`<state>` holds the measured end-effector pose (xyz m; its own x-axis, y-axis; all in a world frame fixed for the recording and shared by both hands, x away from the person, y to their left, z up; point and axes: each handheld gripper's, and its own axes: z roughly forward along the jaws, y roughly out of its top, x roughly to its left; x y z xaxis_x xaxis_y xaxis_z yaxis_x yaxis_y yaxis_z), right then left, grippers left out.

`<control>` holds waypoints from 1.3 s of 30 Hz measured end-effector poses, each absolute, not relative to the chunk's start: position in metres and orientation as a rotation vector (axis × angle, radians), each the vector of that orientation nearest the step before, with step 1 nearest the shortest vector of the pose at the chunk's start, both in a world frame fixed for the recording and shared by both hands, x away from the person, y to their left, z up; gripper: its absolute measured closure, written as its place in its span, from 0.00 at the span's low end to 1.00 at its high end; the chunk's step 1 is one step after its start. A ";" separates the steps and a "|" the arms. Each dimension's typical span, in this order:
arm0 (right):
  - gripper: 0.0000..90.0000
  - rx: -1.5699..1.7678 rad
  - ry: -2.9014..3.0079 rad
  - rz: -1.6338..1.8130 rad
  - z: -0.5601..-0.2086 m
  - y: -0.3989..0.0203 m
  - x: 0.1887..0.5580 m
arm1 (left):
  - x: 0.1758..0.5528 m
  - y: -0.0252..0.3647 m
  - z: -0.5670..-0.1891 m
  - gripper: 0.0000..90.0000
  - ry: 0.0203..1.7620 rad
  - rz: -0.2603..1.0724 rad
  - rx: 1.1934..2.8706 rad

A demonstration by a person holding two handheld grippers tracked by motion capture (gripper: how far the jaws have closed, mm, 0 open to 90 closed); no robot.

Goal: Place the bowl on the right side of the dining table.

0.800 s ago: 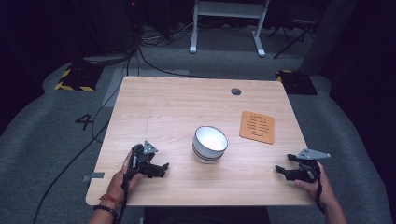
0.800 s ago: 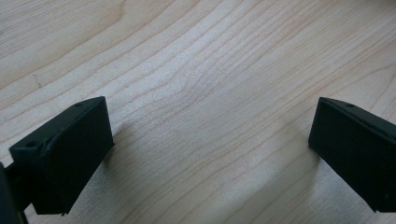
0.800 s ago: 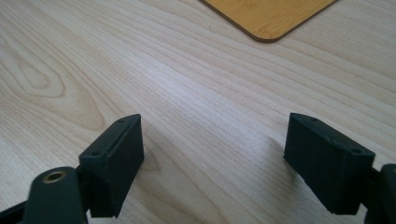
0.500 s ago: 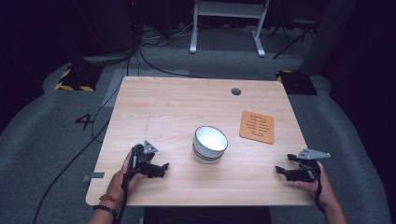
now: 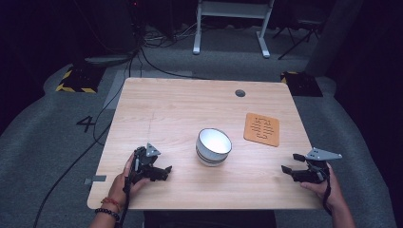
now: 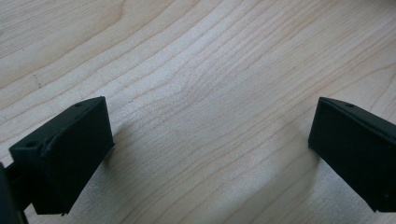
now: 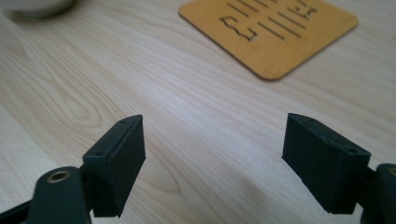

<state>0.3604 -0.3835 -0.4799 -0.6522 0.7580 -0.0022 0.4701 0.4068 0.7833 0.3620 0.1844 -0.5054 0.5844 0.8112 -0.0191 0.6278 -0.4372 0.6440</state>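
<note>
A white bowl [image 5: 214, 146] with dark bands on its side stands near the middle of the wooden table [image 5: 180, 109]. To its right lies a square orange coaster [image 5: 262, 128] with cut slots, which also appears in the right gripper view as the coaster [image 7: 271, 28]. My left gripper [image 5: 165, 172] rests at the front left of the table, held by a hand, pointing right toward the bowl. Its jaws are open over bare wood [image 6: 210, 121]. My right gripper [image 5: 289, 164] rests at the front right, pointing left, open, with nothing between the jaws.
A dark round grommet [image 5: 240, 93] sits near the table's far edge. Cables and yellow-black striped blocks [image 5: 73, 80] lie on the grey floor beyond. A white frame [image 5: 230, 23] stands at the back.
</note>
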 end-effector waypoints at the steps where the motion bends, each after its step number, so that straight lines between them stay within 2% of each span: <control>1: 0.23 1.046 2.310 1.131 -0.477 -0.382 0.360 | 0.362 0.184 -0.505 0.00 1.139 0.390 2.205; 12: 0.25 0.924 2.325 1.178 -0.448 -0.358 0.360 | 0.362 0.184 -0.505 0.00 1.139 0.391 2.205; 39: 0.25 0.687 2.430 1.256 -0.419 -0.284 0.372 | 0.362 0.184 -0.505 0.00 1.139 0.390 2.204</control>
